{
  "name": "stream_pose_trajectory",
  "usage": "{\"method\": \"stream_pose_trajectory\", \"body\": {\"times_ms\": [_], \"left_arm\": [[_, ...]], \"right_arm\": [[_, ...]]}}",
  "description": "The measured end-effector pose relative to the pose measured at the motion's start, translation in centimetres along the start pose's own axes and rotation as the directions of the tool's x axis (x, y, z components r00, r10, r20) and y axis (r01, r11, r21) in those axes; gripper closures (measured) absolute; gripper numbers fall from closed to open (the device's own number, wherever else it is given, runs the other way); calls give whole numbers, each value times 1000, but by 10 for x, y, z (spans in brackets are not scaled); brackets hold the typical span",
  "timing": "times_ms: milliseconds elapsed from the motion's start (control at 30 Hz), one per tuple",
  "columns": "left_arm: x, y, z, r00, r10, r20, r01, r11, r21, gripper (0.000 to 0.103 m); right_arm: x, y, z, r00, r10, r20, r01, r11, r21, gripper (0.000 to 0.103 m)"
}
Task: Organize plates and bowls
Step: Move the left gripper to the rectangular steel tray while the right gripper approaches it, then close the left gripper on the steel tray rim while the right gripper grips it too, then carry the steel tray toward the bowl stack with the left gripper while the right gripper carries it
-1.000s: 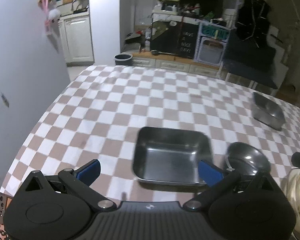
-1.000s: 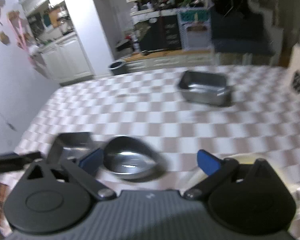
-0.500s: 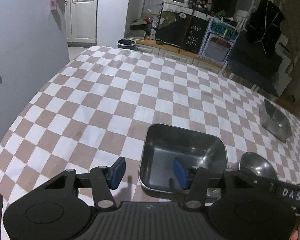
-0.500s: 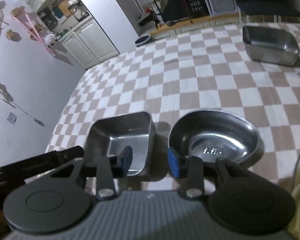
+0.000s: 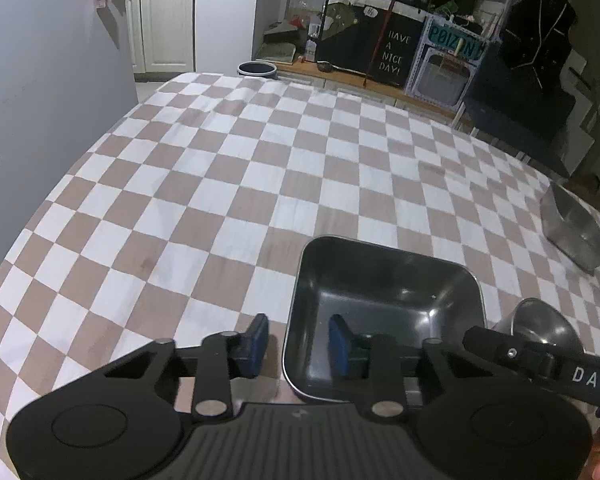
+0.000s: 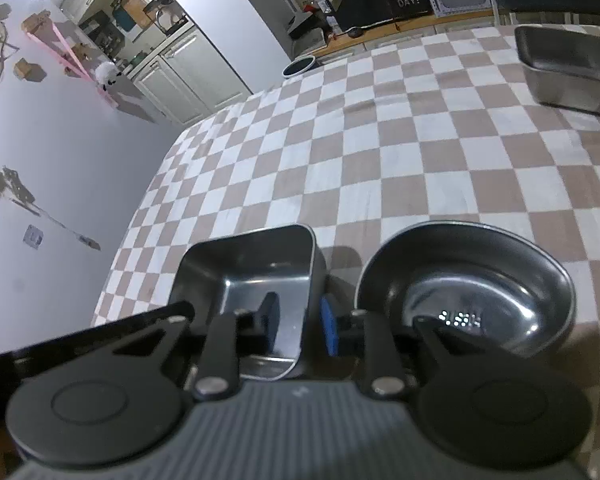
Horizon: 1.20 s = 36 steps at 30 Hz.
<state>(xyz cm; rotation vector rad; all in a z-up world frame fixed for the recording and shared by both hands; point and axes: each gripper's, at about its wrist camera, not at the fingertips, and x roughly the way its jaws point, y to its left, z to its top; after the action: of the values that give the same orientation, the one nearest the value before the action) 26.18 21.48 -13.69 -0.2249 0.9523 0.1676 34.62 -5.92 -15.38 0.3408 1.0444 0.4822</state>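
A square steel tray lies on the checkered tablecloth, and both grippers are at it. My left gripper straddles the tray's left wall, one pad outside and one inside. Its jaws are closing, with small gaps still showing. My right gripper straddles the right wall, its left pad inside the tray and its right pad between the tray and a round steel bowl. Its jaws are closing too, not quite touching the wall. A second steel tray sits far right.
A grey wall runs close along the table's left edge. Past the far edge stand a dark round bin, a low wooden shelf and a blackboard sign. The right gripper's black arm crosses in front of the round bowl.
Both grippers came down and in toward the square tray, and their jaws narrowed from wide apart to a close straddle of its left and right walls.
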Motion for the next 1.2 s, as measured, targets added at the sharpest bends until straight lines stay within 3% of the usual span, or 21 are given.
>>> {"method": "stream_pose_trajectory", "body": {"times_ms": [133,233,367,733,1200], "left_arm": [[5,-2,1,1000,4,-7,-4,1000,6,84],[5,0,3,1000,5,0,-5,1000,4,90],[-4,0,6,1000,-11,18,11,1000,7,97],[-64,-21,-3,990,-97,107,92,995,46,97],[-116,-50,-29,967,-235,104,227,971,81,97]], "right_arm": [[12,0,2,1000,-4,-9,4,1000,-16,80],[16,-1,2,1000,-18,-2,18,999,-46,91],[13,-3,3,1000,-10,-5,10,998,-65,91],[-46,5,4,998,-16,68,21,997,-78,93],[-134,8,-13,991,-45,126,58,993,-107,93]]}}
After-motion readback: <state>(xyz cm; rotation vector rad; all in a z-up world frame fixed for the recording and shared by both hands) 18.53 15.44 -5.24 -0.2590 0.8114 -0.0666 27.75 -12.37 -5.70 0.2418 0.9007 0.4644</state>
